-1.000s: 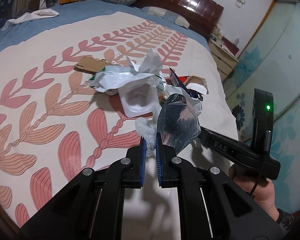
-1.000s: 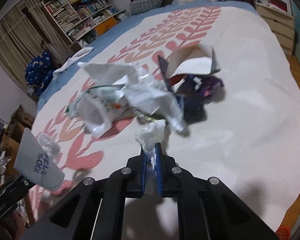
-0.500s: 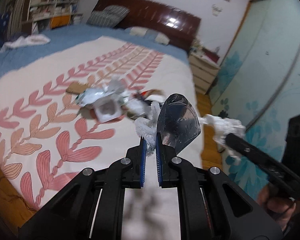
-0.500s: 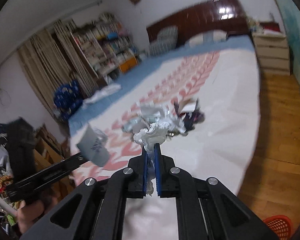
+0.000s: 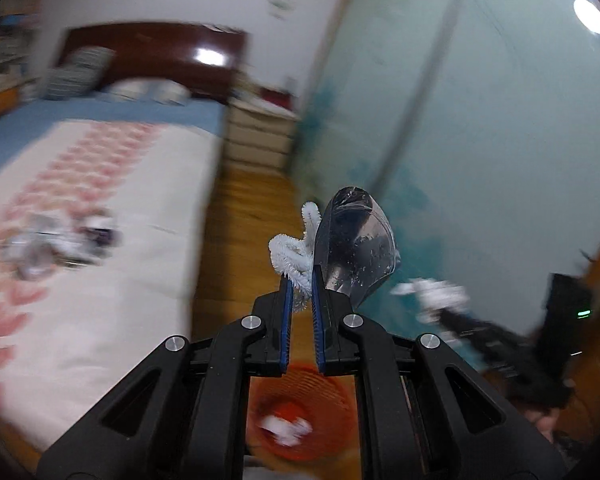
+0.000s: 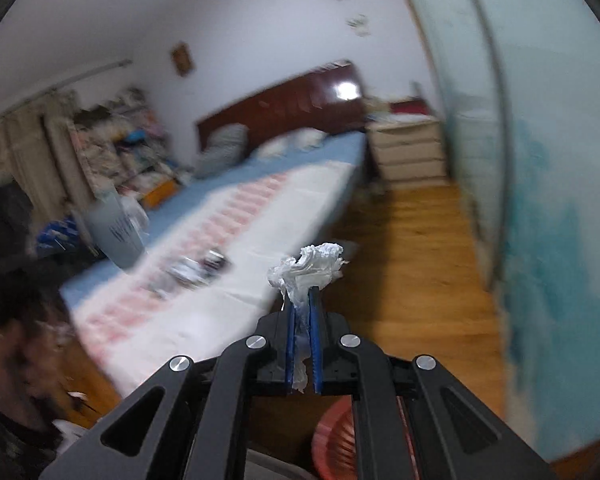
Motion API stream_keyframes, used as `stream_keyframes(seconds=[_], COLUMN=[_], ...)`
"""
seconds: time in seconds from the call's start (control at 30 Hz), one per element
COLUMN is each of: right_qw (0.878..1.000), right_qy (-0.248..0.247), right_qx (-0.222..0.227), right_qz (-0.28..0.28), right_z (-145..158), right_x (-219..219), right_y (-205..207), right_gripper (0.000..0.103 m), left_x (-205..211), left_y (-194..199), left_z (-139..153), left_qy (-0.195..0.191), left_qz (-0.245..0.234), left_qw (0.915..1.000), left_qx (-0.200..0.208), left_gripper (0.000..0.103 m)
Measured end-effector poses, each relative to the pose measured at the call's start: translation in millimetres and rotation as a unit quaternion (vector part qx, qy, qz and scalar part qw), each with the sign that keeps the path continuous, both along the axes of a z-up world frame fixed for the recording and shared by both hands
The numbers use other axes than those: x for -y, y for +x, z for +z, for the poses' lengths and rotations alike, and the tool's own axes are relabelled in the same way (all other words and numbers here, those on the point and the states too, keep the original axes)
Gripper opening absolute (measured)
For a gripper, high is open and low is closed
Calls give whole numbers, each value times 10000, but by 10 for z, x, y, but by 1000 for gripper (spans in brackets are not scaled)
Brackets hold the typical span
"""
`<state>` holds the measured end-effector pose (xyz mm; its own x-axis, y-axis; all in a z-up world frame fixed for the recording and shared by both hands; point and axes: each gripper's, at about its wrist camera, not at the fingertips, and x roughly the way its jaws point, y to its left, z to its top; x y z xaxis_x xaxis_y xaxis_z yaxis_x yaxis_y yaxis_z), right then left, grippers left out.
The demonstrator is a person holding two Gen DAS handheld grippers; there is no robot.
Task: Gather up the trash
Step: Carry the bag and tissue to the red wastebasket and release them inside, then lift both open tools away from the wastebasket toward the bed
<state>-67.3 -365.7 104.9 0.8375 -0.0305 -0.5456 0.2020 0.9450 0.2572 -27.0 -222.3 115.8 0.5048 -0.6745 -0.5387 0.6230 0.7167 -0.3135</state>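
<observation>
My left gripper (image 5: 300,280) is shut on a white fuzzy pipe cleaner (image 5: 294,254) and a clear plastic wrapper (image 5: 356,252), held in the air beside the bed. My right gripper (image 6: 301,300) is shut on a crumpled white plastic wrapper (image 6: 308,268); it also shows blurred at the right of the left wrist view (image 5: 432,294). An orange-red basket (image 5: 300,408) with white trash inside sits on the floor below the left gripper; its rim shows under the right gripper (image 6: 336,428). The trash pile (image 5: 56,246) lies on the bed.
The bed (image 6: 228,280) with a leaf-patterned cover fills the left. A wooden floor (image 6: 412,264) runs between the bed and a teal wardrobe wall (image 6: 548,240). A nightstand (image 6: 408,148) stands by the headboard. Bookshelves (image 6: 116,144) stand at the far left.
Both grippers have swung right, away from the bed and out over the floor, each still holding its trash. The orange basket has come into view below them.
</observation>
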Motion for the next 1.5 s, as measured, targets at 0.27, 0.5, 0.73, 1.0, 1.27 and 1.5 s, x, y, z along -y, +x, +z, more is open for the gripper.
stream_keyframes(seconds=[0.27,0.5,0.73,1.0,1.27,1.5], right_qw=[9765,9630,9637,9713,9784,9881], right_qy=[868,1326,1180,875,674,756], right_qx=[-1834,-2207,-2240,-1995,-1718,-1225], right_qz=[-722,-803,-842,-953,-936,-544], right_z=[-1658,-2306,-2301,-2083,-1715,-1221], right_x=[675,626,682,643,571,306], right_y=[-193,-181,-20,-63,-28,271], right_gripper=[8,8,14,69,69,70], left_x=[1465,1580,1550,1417,981,-267], left_y=[113,126,157,183,305,339], left_z=[-1748,-2214,-2225,-2118,-1770,-890], left_qy=[1780,2509,2440,2066,1352,277], left_qz=[-1186,-1430,-1313,-1092,-392,825], left_qw=[9669,9384,9387,9500,9738,9935], left_qx=[-1393,-1898,-2053,-2070,-1789,-735], left_gripper=[9,9,10,68,68,77])
